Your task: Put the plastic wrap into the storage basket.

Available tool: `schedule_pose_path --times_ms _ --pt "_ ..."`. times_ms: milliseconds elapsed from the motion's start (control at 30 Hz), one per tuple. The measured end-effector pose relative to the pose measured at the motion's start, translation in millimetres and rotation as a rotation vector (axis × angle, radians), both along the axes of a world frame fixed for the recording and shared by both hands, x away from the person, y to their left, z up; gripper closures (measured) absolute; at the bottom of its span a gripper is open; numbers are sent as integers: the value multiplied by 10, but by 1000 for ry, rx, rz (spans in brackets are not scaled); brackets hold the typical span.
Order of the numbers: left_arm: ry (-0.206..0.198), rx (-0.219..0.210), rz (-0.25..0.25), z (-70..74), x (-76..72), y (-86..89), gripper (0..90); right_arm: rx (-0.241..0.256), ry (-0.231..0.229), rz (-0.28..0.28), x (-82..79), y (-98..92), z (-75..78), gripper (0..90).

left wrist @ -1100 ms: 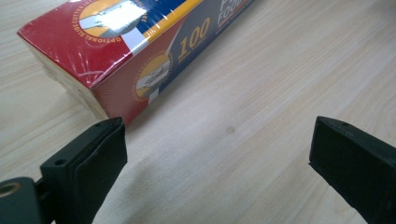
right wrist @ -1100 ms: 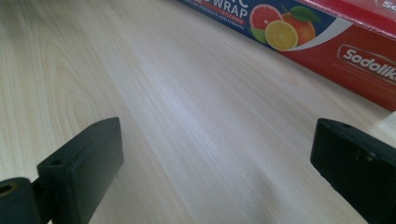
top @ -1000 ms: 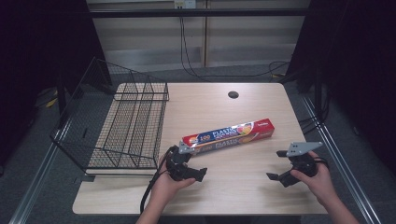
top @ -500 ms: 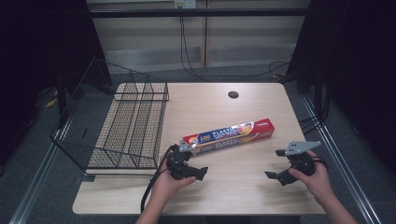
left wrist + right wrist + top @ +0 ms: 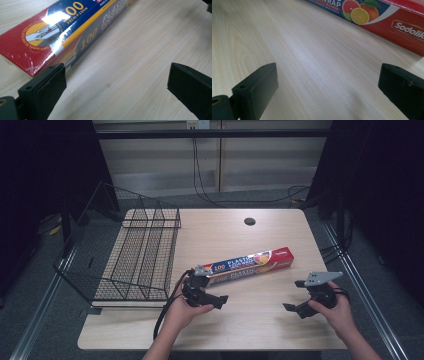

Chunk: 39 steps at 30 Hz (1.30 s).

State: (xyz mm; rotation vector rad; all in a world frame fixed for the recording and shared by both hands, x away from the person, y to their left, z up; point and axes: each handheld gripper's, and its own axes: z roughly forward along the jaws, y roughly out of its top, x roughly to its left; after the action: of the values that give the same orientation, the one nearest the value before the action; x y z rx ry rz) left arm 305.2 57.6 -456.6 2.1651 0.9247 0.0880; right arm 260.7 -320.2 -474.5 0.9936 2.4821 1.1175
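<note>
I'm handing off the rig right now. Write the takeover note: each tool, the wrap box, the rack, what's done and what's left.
Left tool: open, holding nothing, low over the table just off the near-left end of the plastic wrap box. One jaw sits close to the box's red end in the left gripper view; I cannot tell if it touches.
Right tool: open, holding nothing, on the near side of the box toward its right end, apart from it.
Box: flat on the table, ungripped.
Wire rack: on the table's left side, nothing in it.
Done: both tools near the box.
Left: probably grip the box and lift it; the rack seems a likely destination.
</note>
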Motion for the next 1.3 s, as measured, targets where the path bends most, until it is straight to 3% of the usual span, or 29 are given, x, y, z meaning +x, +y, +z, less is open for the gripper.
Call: schedule_pose_path --times_ms 33,400,500,733,867,967,1033,1267,1300 --pt "16 -26 8 21 38 -14 17 -2 -1 3 0 -1 4 26" --pt "55 -32 -22 160 253 -139 12 2 -4 2 3 -8 1 26" --pt "71 -57 -25 193 320 -188 10 7 -8 0 6 -15 1 26" --pt "73 -44 -34 285 505 -286 1 10 -7 3 13 -7 2 26" --pt "67 -24 -75 314 591 -343 1 9 -16 20 12 1 4 26" --pt "100 -46 -75 314 681 -396 1 20 -18 25 10 8 8 25" --pt "96 -66 -68 317 723 -416 11 22 -16 28 11 10 6 25" --pt "68 -22 -62 366 869 -459 33 21 -19 31 16 11 5 24" --pt "55 3 -67 378 910 -482 34 21 -19 32 17 12 5 24"
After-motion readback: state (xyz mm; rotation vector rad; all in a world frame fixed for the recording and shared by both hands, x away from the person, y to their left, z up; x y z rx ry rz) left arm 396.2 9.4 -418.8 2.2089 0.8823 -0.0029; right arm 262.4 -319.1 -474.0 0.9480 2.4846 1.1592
